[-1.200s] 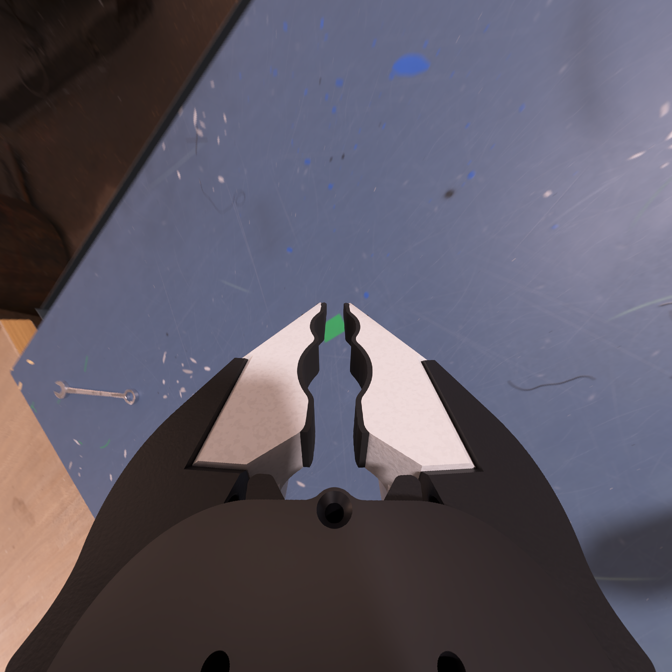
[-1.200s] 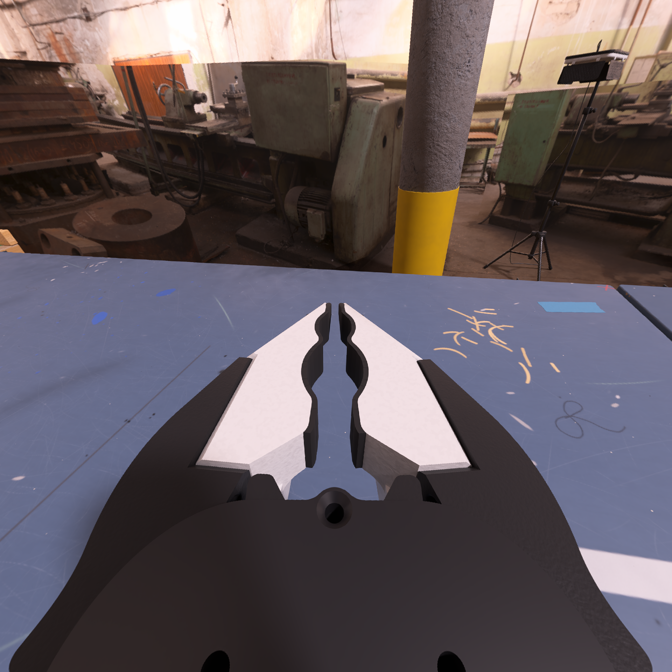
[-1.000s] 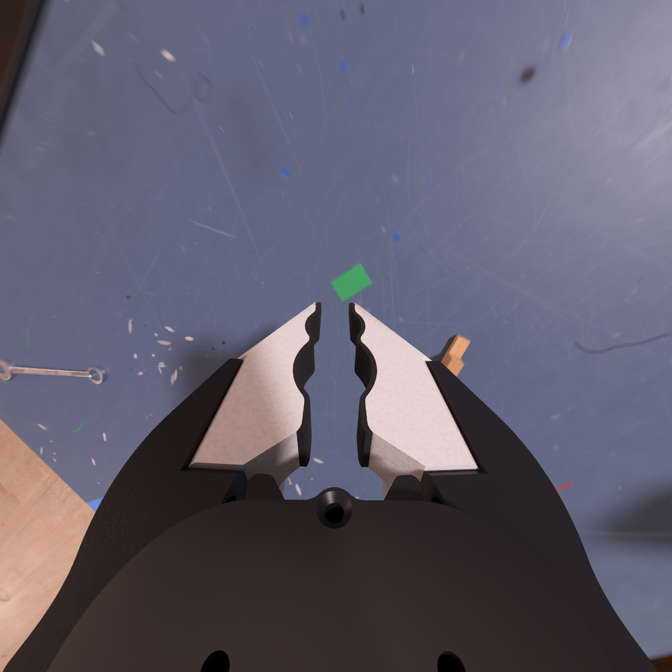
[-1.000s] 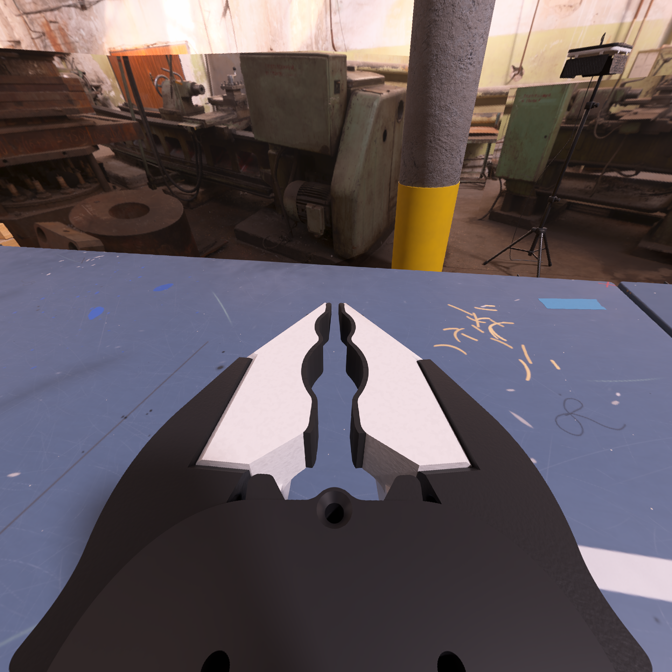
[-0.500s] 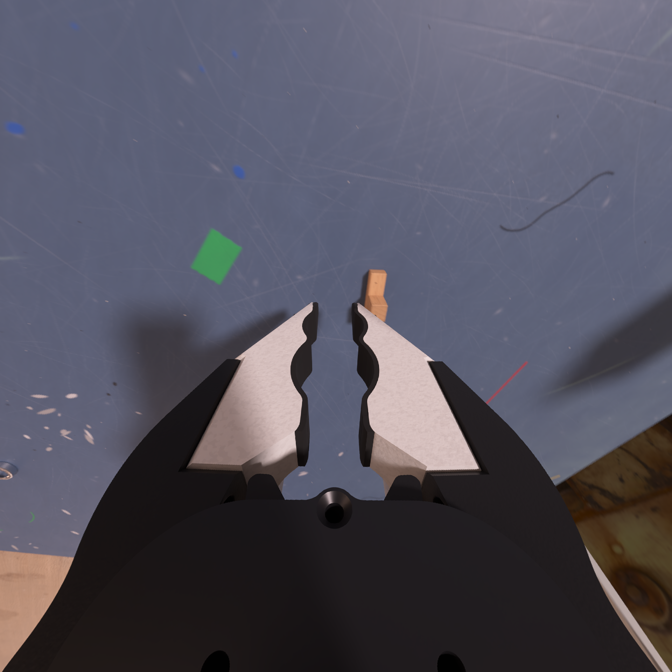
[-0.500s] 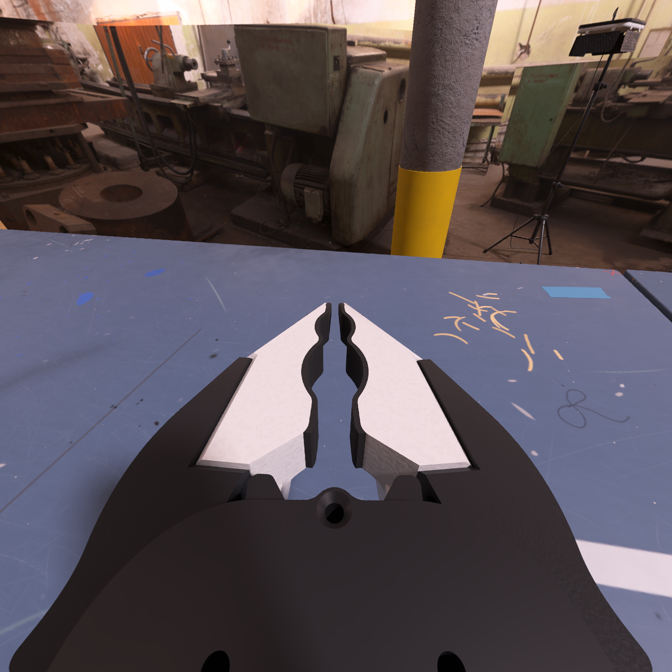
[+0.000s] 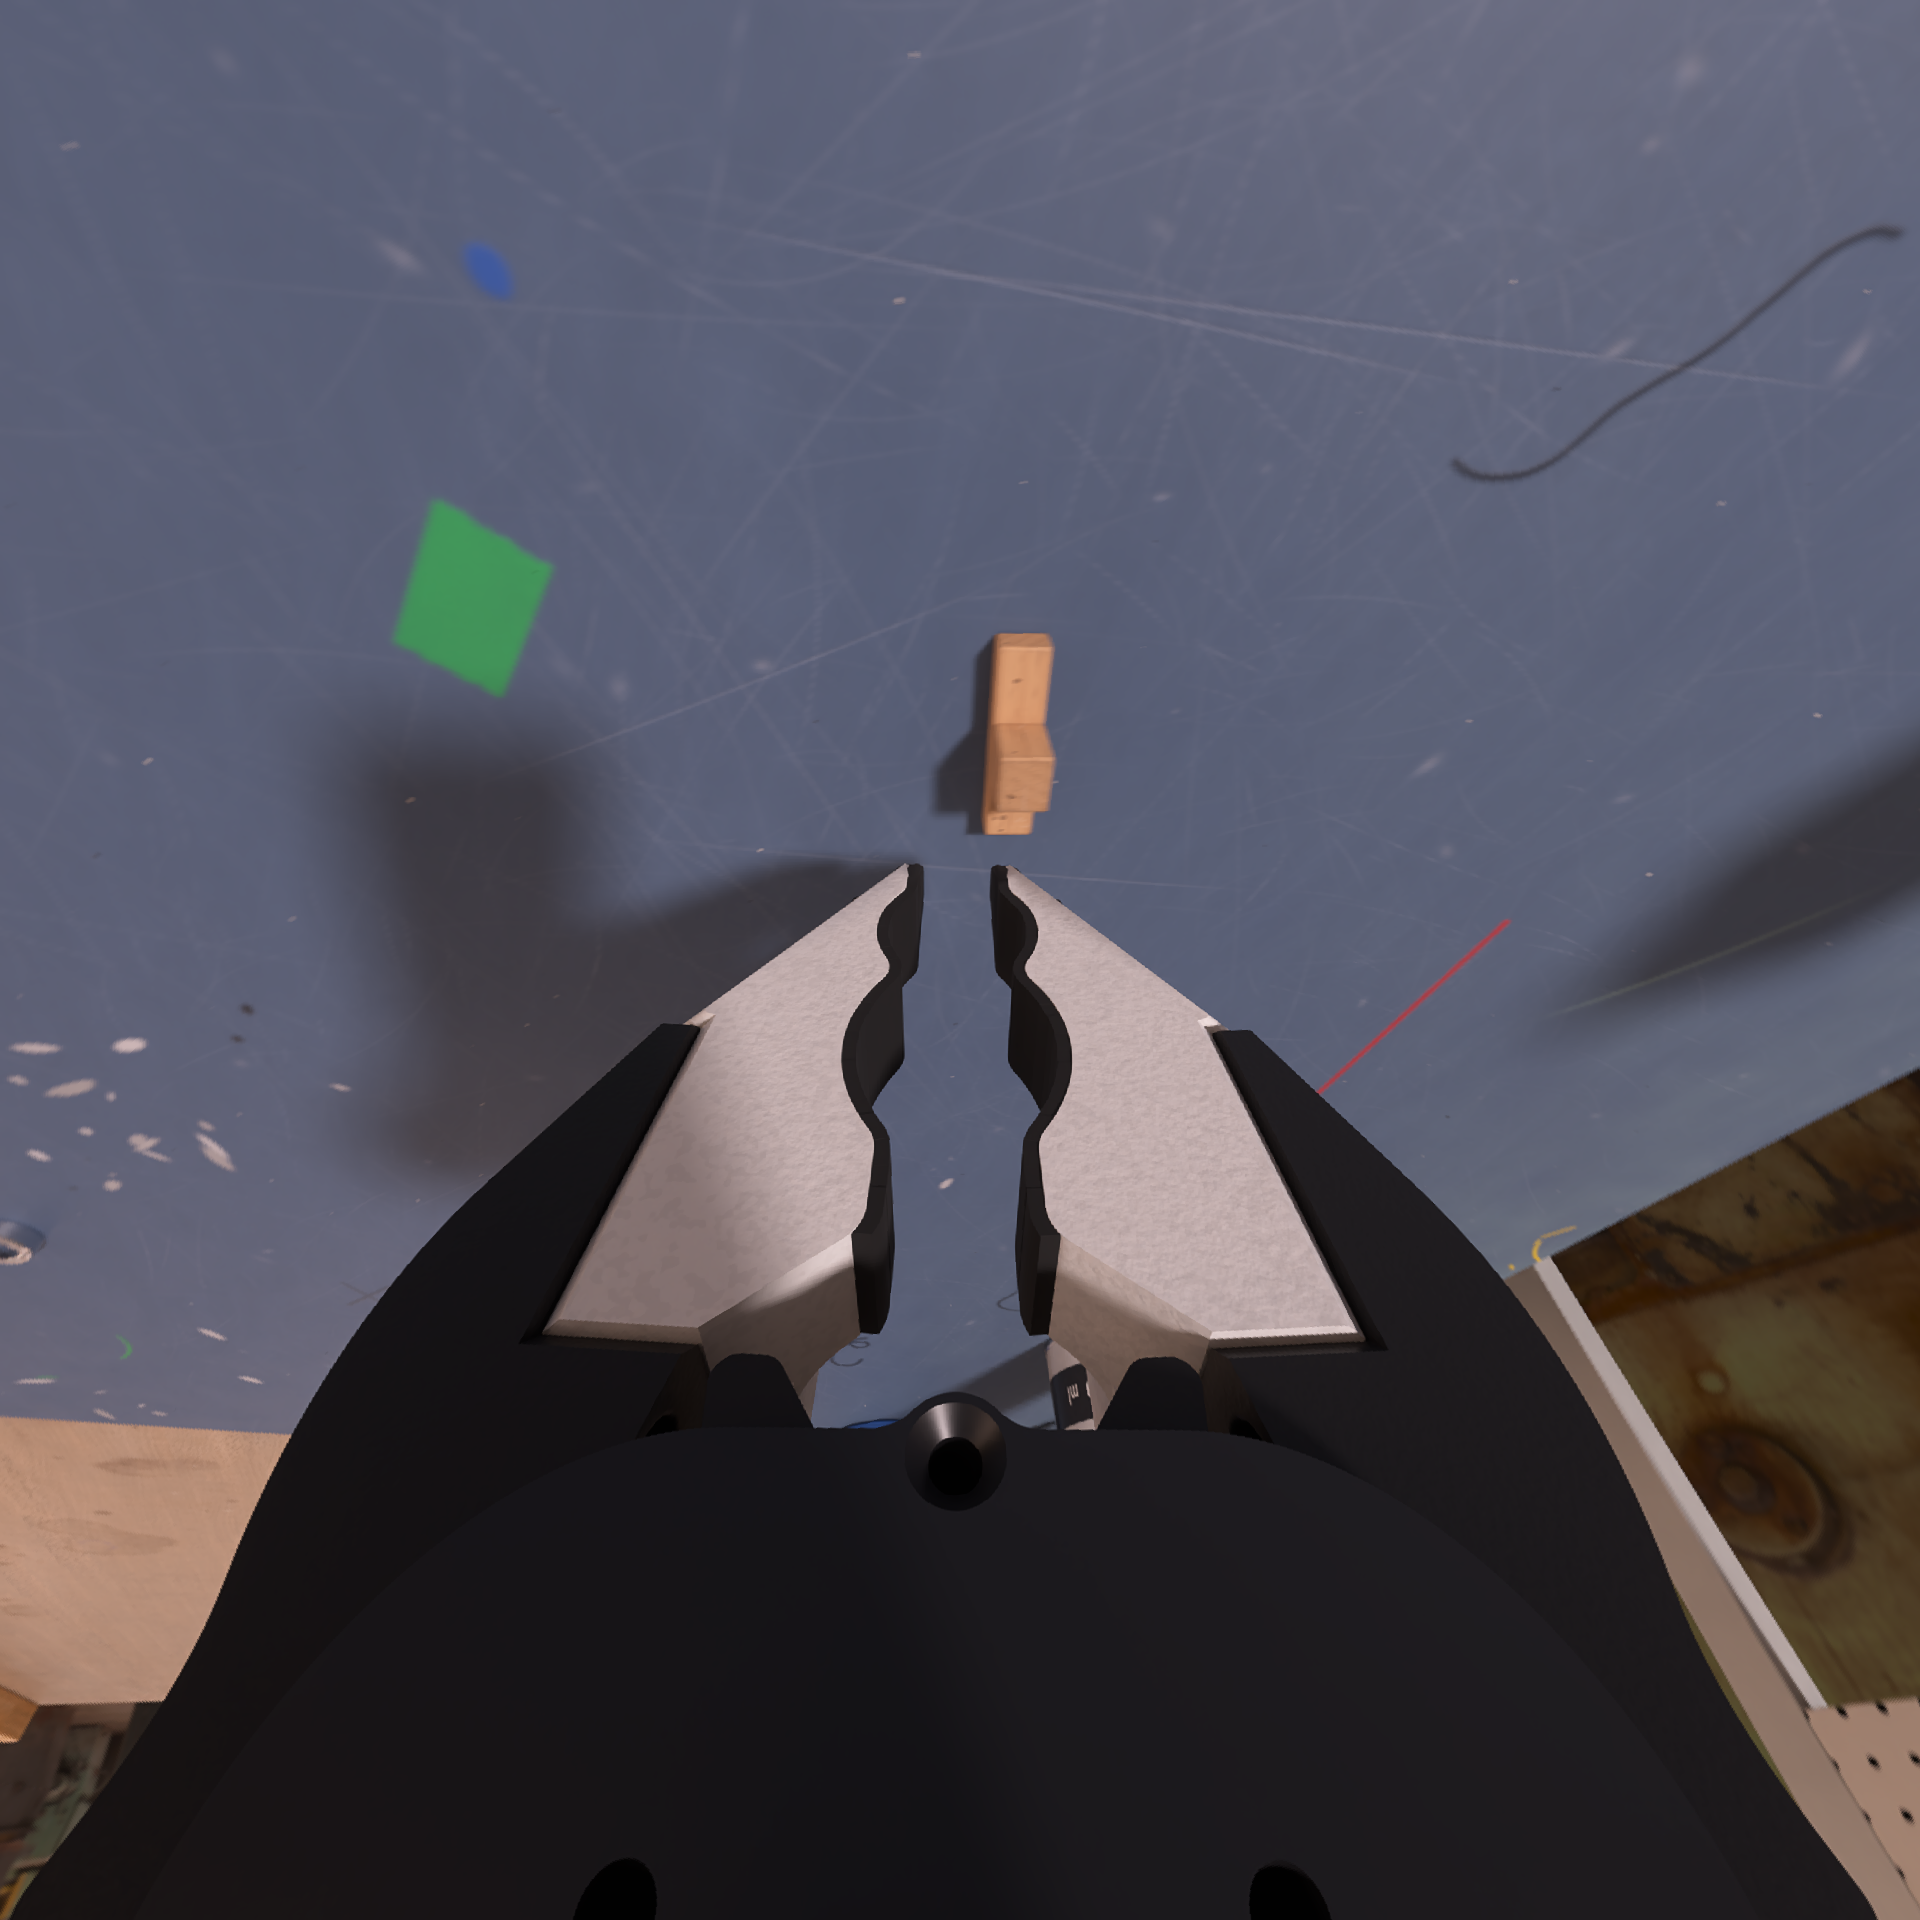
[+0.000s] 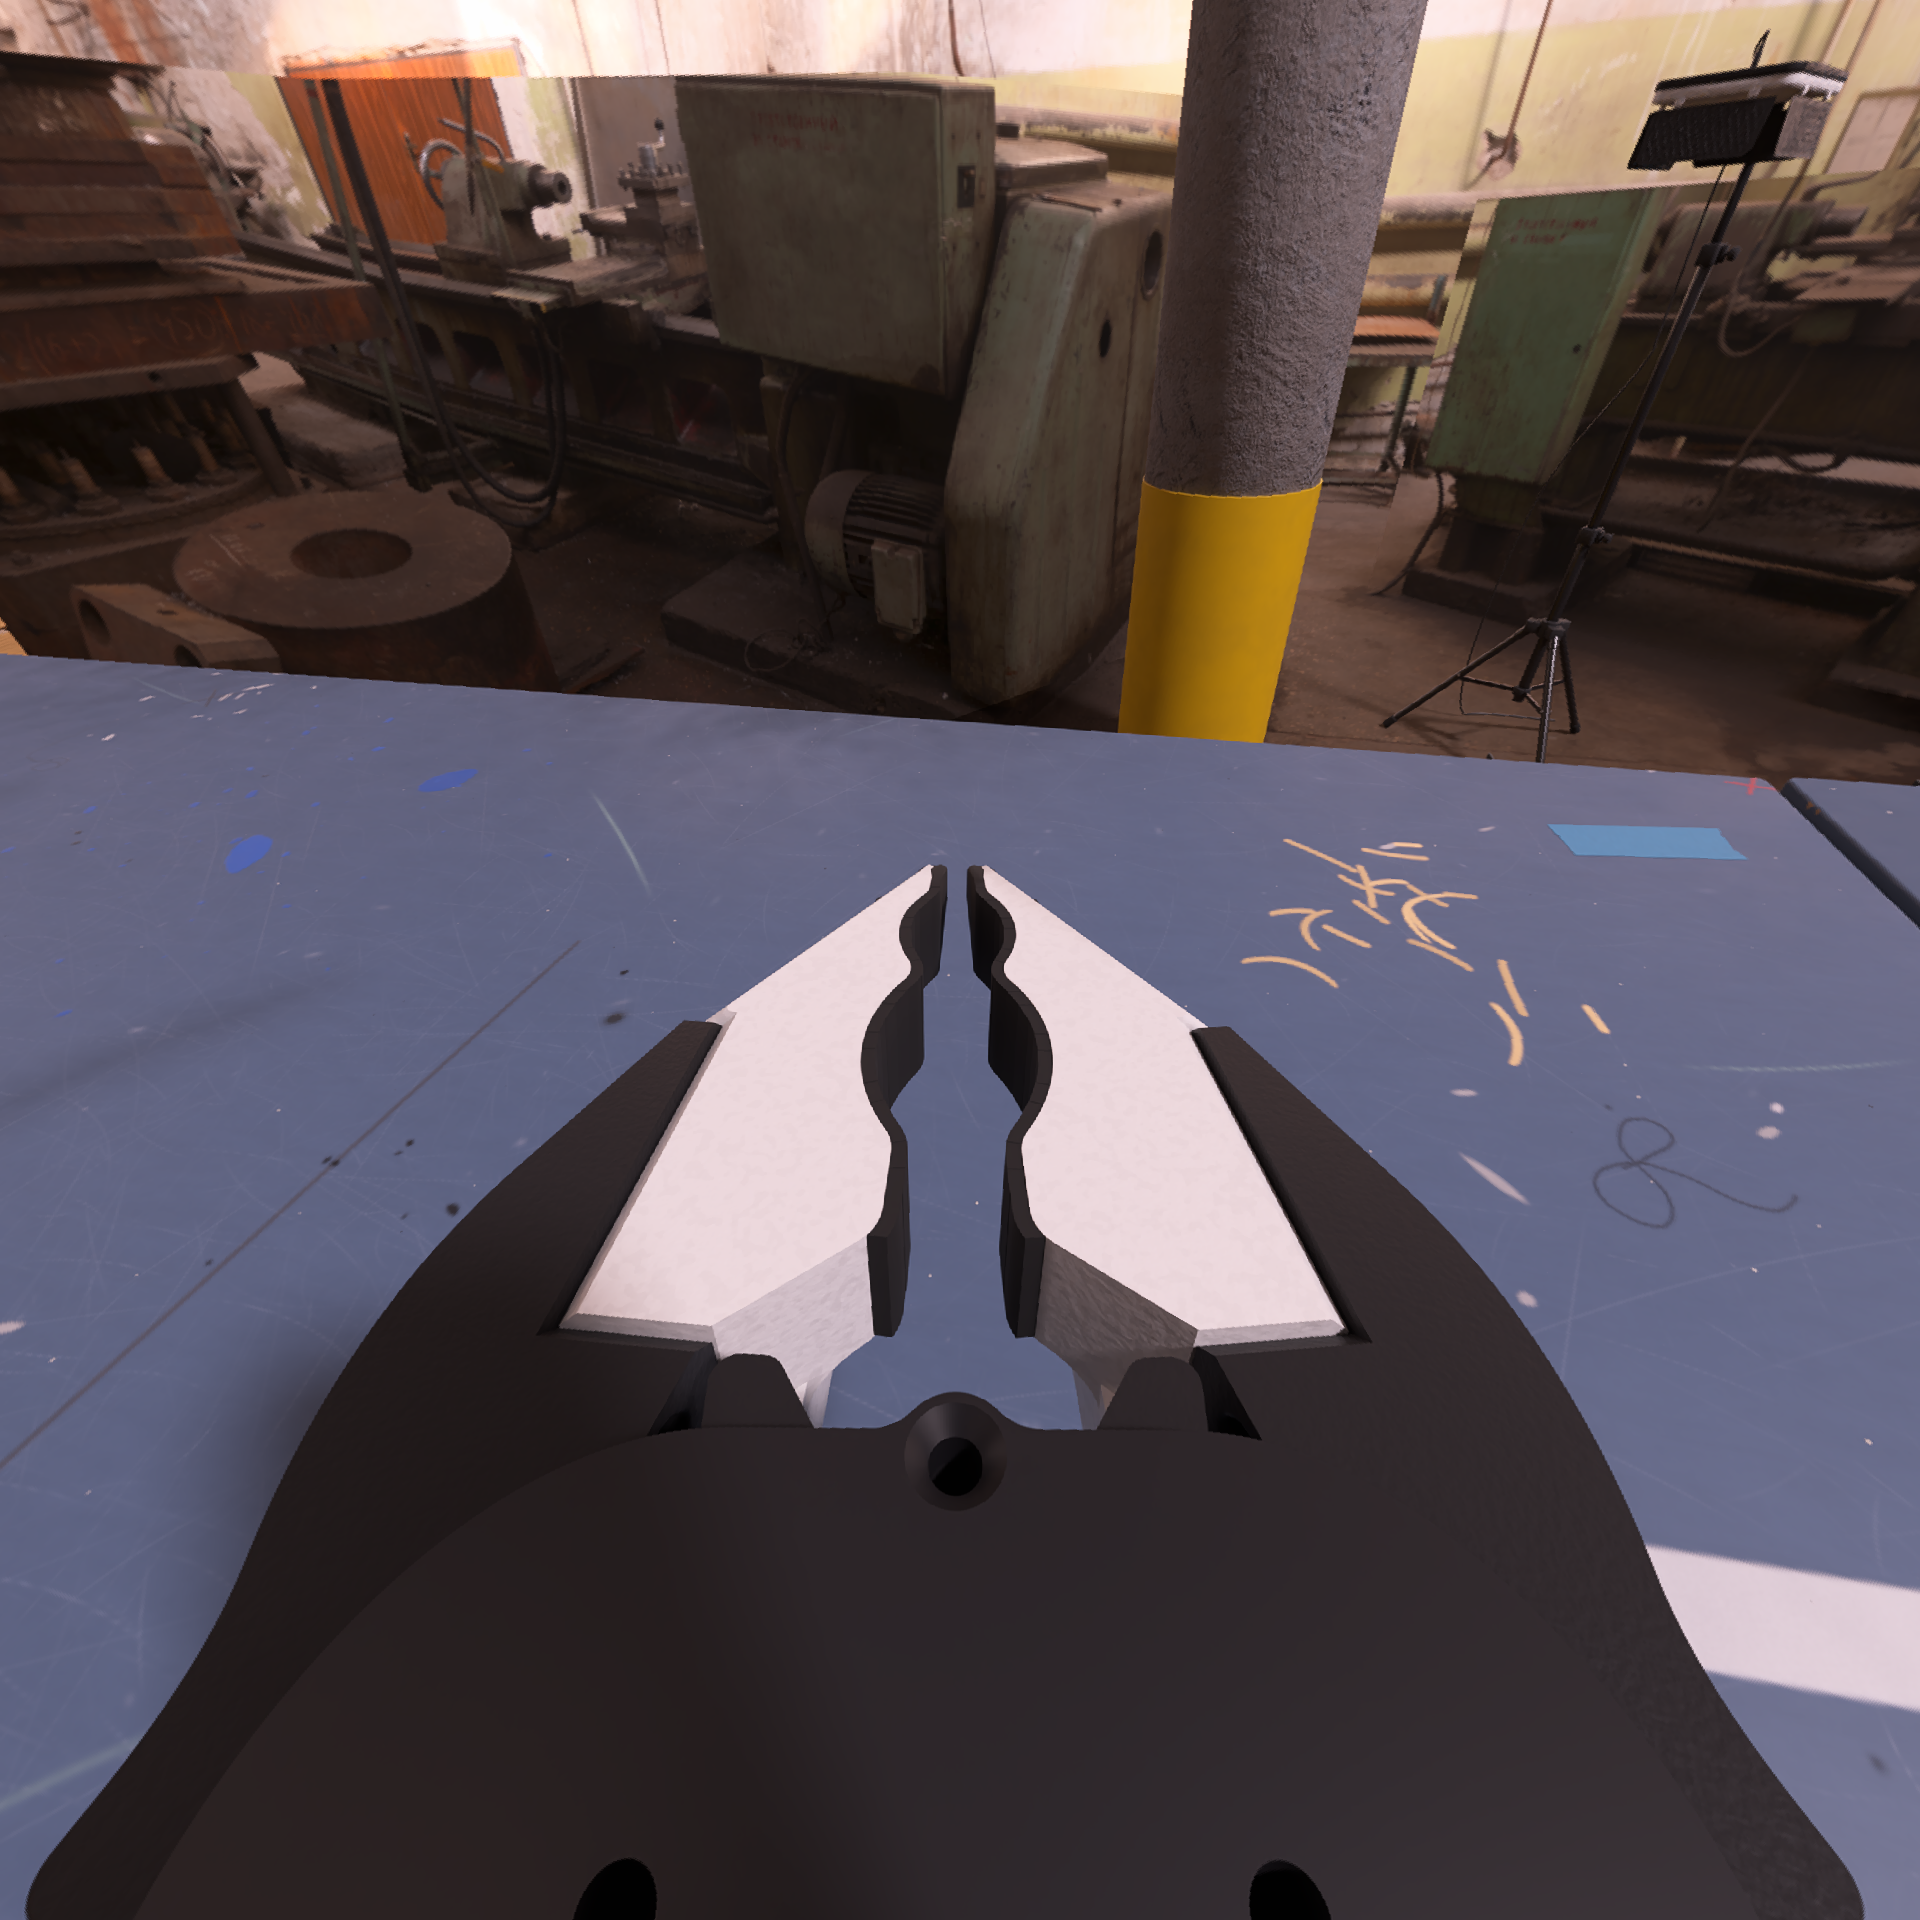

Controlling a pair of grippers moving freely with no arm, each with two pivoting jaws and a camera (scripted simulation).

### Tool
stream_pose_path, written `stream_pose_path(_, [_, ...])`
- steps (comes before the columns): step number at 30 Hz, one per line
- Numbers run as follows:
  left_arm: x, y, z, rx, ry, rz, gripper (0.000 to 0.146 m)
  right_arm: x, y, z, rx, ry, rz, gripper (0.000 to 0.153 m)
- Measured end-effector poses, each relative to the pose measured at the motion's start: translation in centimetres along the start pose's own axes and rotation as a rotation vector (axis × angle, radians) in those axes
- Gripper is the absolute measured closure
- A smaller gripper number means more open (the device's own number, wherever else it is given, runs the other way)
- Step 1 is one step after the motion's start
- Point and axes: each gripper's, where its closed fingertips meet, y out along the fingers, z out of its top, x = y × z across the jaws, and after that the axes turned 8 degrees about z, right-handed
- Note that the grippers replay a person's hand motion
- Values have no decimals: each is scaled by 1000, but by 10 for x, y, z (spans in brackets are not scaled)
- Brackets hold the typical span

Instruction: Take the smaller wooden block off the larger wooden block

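Observation:
In the left wrist view, a long pale wooden block (image 7: pixel 1020 681) lies flat on the blue table (image 7: pixel 1143 312). A smaller wooden cube (image 7: pixel 1023 774) sits on its near half. My left gripper (image 7: pixel 956 871) hovers above the table, its tips just short of the blocks and slightly left of them. Its jaws stand a little apart and hold nothing. My right gripper (image 8: pixel 957 873) is low over another part of the table, with its jaws nearly together and empty. No block shows in the right wrist view.
A green patch (image 7: pixel 473 597) lies left of the blocks, a black wire (image 7: pixel 1683 364) far right, a red line (image 7: pixel 1413 1008) near right. The table's edge (image 7: pixel 1621 1455) runs at lower right. A grey pillar with a yellow base (image 8: pixel 1216 603) and a tripod (image 8: pixel 1538 665) stand beyond the table.
My left gripper swept right across the table; the blocks came out from behind its right finger and now lie just ahead of the tips. The right gripper barely moved.

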Motion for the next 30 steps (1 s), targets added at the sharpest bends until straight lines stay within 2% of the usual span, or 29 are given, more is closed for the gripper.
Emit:
stream_pose_path(10, [17, 15, 4, -88, 35, -19, 129, 1, 0, -1, -3, 5, 2, 149])
stream_pose_path(14, [16, 16, 6, -88, 44, -5, 137, 1, 0, -1, -2, 6, 2, 149])
stream_pose_path(17, [15, 3, 9, -48, 36, 14, 137, 0, 0, 0, 1, 6, 4, 149])
stream_pose_path(20, [13, -28, 22, 46, 20, 82, 137, 0, -1, 2, 8, 10, 9, 149])
stream_pose_path(23, [24, -72, 59, 212, 45, 168, 137, -1, -2, 5, 20, 13, 14, 149])
stream_pose_path(26, [61, -110, 118, 376, 157, 211, 137, -5, -4, 9, 32, 15, 26, 149])
stream_pose_path(30, [113, -116, 187, 404, 381, 226, 137, -10, -8, 16, 57, -2, 34, 149])
